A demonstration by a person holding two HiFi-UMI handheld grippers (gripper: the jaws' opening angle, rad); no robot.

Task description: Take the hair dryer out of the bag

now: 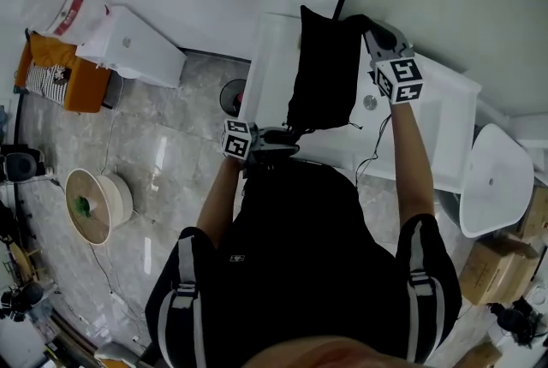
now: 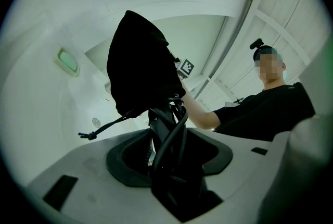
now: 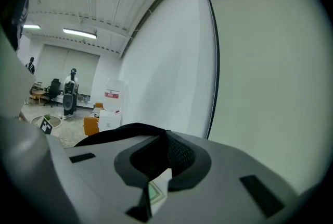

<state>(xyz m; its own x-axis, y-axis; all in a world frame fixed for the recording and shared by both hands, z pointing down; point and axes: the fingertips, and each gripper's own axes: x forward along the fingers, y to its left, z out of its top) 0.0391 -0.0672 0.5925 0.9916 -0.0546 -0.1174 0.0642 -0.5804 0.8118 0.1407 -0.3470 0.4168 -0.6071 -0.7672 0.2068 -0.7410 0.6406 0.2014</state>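
R gripper (image 1: 364,24) held high, pinched shut on bag (image 1: 324,67) top, L gripper (image 1: 282,139) level, clamping hair dryer (image 2: 169,126) handle below

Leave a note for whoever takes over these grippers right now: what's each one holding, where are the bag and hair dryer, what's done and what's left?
Grippers: the right gripper is shut on the upper end of the black bag, holding it up above the white counter. The left gripper is shut on the hair dryer, gripping its handle and wrapped cord.
Where: the handle sticks out of the bag's lower end, beside the dangling drawstring.
Done: both things gripped, handle out.
Left: the rest of the dryer is inside the bag; draw the two apart until it's free.
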